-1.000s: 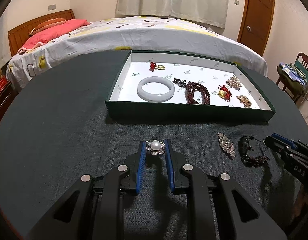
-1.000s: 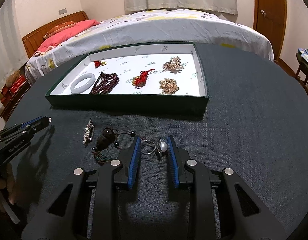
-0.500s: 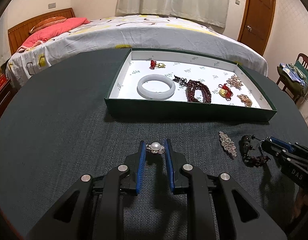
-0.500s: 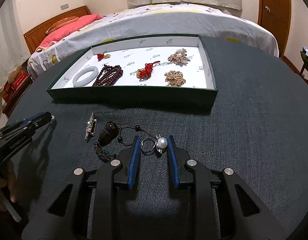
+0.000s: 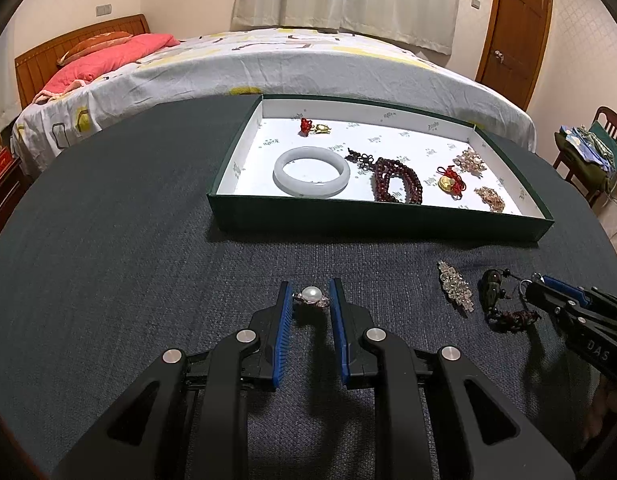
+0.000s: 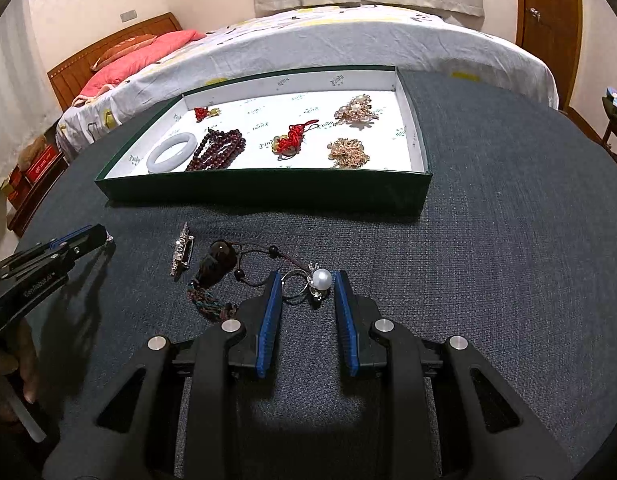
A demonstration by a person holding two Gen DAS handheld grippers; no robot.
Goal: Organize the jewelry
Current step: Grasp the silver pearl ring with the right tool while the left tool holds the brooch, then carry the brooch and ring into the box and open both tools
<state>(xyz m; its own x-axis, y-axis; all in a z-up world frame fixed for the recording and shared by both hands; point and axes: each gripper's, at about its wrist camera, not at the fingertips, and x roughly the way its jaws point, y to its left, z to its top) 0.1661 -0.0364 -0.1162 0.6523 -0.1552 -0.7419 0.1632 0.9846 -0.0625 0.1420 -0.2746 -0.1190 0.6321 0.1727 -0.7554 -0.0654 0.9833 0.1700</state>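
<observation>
Left gripper [image 5: 311,300]: blue-padded jaws narrowed onto white pearl brooch with silvery petals [image 5: 310,297]; brooch at fingertips, appears pinched, lift unclear.

Right gripper [image 6: 307,285]: jaws part-open, straddling silver ring with white pearl [image 6: 308,283] on dark grey cloth; no contact seen.

Green shallow box with white lining [image 5: 372,216]: straight ahead of both tools, beyond open cloth.

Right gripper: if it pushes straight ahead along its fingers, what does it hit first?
The right gripper already has the pearl ring between its open fingers, so that comes first. Past it lies bare tablecloth, then probably the near wall of the green tray; depth is unclear.
</observation>
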